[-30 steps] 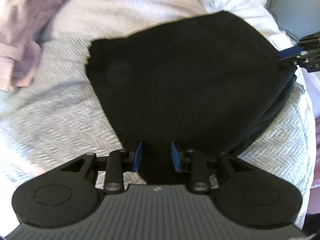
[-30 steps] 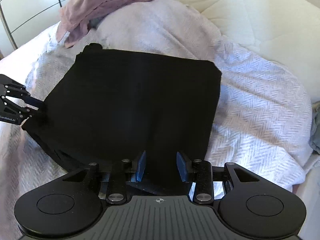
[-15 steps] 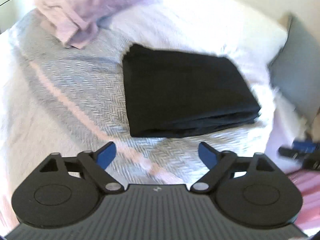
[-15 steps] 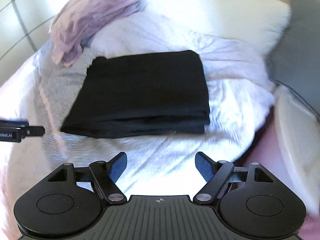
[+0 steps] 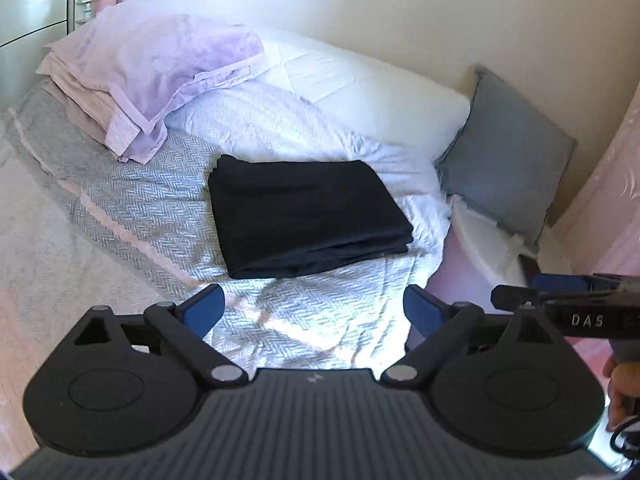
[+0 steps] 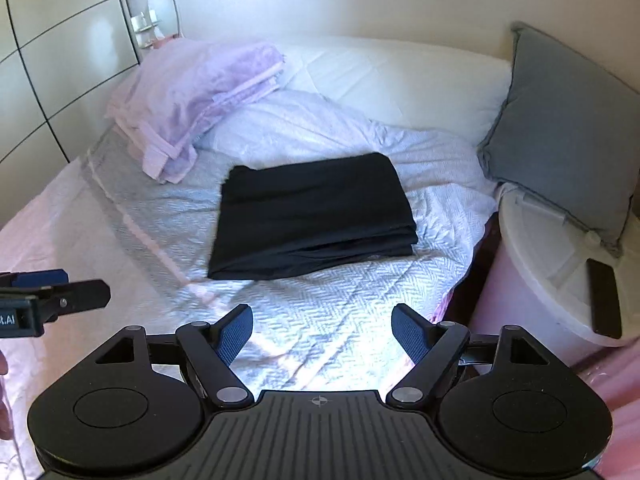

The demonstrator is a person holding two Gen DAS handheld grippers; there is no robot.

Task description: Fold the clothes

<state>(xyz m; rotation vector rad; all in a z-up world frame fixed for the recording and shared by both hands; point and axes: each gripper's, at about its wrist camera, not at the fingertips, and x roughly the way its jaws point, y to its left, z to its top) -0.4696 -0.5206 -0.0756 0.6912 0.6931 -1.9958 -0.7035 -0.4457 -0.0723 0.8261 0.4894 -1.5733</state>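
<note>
Black garment: a folded black garment lay in a flat rectangular stack on the bed, its layered edges facing the cameras (the layers showed most plainly in the right wrist view).
Bed: the herringbone bedspread carried the black garment on its pale grey weave, with bare cloth between the garment and both grippers.
Left gripper: the left gripper hung on the near side of the black garment, apart from it, its blue-padded fingers spread wide with nothing between them; in the right wrist view it appeared to the left of the garment, seen side-on.
Right gripper: the right gripper was also on the near side of the black garment and clear of it, fingers splayed wide and gripping nothing; in the left wrist view it entered at the right of the garment.
Lilac pile: a stack of folded lilac laundry sat beyond the black garment, to its far left, resting partly on a pillow (also).
Grey cushion: a grey cushion leaned against the wall to the right of the black garment, well apart from it.
White tub: a white lidded container stood off the bed's edge to the right of the black garment, with a dark flat object on its lid.
</note>
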